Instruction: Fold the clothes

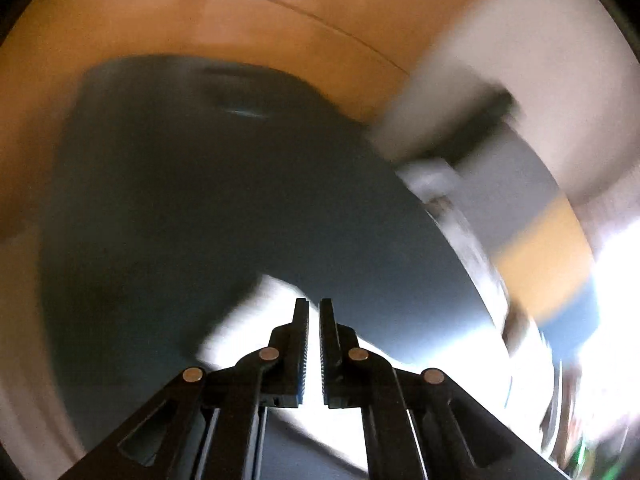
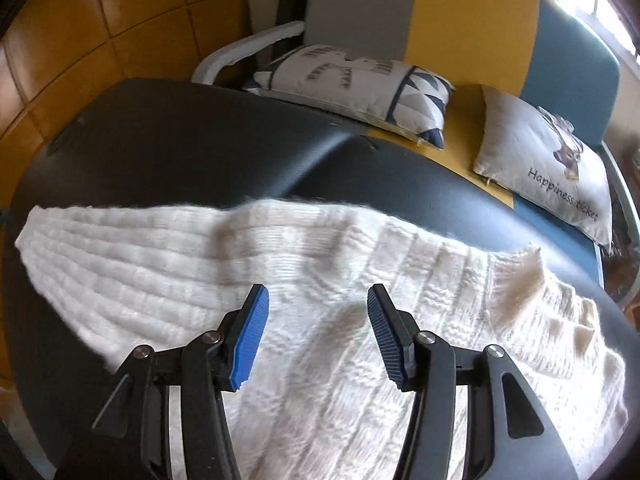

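White sweater (image 2: pixel 320 320) lies spread across the near half of the black table (image 2: pixel 200 140). Right gripper (image 2: pixel 318 300) hovers over it, jaws wide apart, empty. Left gripper (image 1: pixel 314 312): jaws nearly together; view blurred, grip indeterminable.

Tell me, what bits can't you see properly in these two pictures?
- Left wrist view: all smeared by motion blur; the white sweater is only a bright patch, and whether the nearly closed left gripper pinches anything is unclear.
- Right wrist view: the sweater's near part is cut off by the bottom edge and hidden behind the right gripper, jaws open.
- Right wrist view: the dark table hides the front edge of the patterned cushion.
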`<state>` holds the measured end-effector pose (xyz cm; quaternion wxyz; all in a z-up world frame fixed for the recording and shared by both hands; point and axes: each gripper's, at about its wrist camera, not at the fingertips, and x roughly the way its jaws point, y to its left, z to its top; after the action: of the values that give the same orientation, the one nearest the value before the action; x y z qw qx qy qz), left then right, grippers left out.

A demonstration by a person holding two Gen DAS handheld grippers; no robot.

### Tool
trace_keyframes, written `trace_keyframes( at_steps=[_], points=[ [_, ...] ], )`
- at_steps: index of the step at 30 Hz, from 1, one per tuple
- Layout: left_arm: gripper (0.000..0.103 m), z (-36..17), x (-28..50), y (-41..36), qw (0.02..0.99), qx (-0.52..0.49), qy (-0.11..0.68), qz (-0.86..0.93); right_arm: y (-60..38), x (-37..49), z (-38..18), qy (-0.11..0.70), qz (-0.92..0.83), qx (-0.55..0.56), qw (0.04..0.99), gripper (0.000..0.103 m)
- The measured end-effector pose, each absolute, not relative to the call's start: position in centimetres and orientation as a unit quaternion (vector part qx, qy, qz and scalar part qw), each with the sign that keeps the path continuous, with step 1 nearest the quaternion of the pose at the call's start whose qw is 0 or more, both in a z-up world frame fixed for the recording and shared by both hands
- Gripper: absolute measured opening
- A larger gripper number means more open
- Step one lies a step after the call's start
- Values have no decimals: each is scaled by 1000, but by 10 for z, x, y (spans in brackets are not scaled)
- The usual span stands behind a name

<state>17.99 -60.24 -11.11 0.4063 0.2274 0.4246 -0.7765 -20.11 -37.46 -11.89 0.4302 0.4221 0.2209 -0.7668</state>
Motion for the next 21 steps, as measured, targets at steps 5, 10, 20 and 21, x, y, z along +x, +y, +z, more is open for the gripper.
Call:
trace_keyframes(
  at_steps=[5, 10, 20, 21],
  points=[
    [3, -128, 98, -570, 354, 336, 356, -797, -390, -201, -127, 228, -781, 412, 411, 59],
    [5, -140, 84, -563, 388, 361, 345, -775, -389, -204, -122, 216, -774, 420, 421, 60],
    [5, -79, -22, -481, 162, 306, 247, -905, -338, -245, -103, 182, -800, 400, 408, 60],
    [5, -75, -39, -469, 126, 304, 236, -915, -337, -247, -105, 181, -800, 401, 409, 60]
  ],
)
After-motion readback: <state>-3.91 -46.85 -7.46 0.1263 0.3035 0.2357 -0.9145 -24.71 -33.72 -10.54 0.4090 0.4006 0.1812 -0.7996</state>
